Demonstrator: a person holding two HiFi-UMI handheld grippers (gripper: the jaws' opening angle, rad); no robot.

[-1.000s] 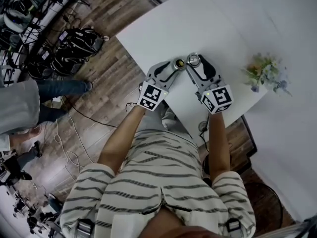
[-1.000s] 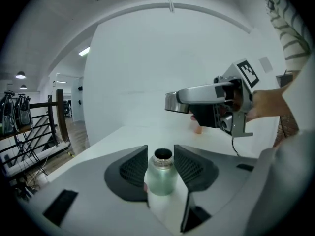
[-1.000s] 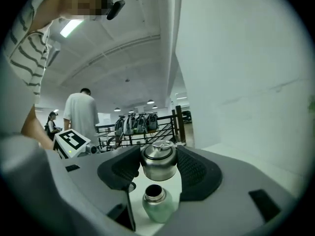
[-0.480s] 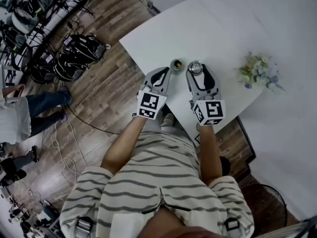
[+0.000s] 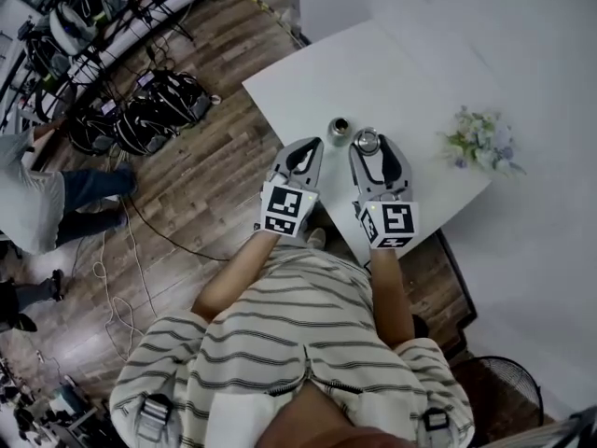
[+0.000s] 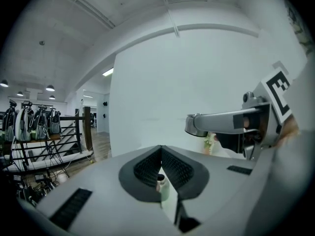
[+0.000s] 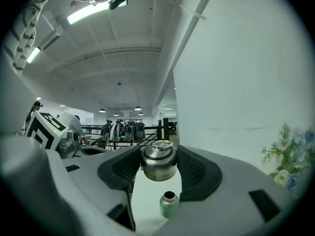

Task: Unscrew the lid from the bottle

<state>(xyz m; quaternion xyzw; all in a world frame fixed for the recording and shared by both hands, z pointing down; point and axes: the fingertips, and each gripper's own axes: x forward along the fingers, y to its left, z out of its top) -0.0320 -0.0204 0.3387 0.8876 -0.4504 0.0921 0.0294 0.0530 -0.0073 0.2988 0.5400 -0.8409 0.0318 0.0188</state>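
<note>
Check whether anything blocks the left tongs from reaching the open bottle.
Nothing visible does. The bottle stands open on the table, just beyond the shut, empty left tongs. The right tongs hold the lid off to the side, clear of that path.

No readable text, label, brand or number shows anywhere.
</note>
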